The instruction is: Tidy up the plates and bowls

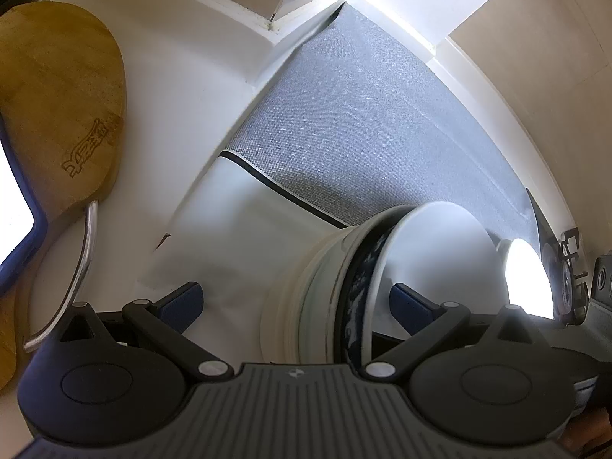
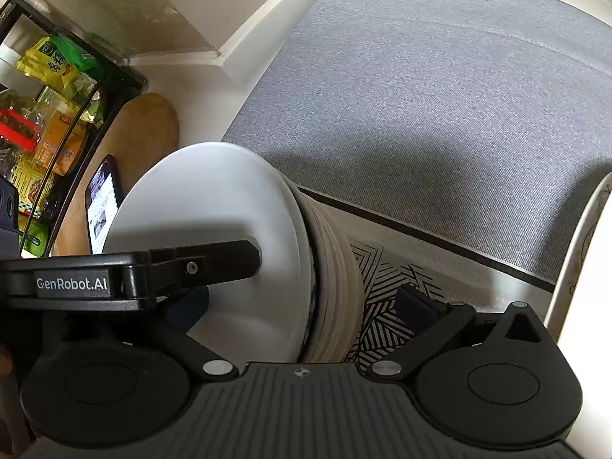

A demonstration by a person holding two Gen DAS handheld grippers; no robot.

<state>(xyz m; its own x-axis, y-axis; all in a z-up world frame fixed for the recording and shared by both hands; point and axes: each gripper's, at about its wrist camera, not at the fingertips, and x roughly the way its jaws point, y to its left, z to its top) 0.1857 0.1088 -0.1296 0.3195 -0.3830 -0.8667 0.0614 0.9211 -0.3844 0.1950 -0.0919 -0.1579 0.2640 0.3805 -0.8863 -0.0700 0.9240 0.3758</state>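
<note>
Bowls [image 1: 344, 290] sit stacked on their side on the white mat [image 1: 237, 237], between the wide-apart fingers of both grippers: left gripper [image 1: 296, 302], right gripper [image 2: 302, 302]. Stack runs crosswise between them.

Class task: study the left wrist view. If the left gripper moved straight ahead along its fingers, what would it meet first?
The left gripper stands open, and the stack of bowls already sits between its fingers, so it would meet that stack first. Beyond lies the grey mat; the depth is unclear.
</note>
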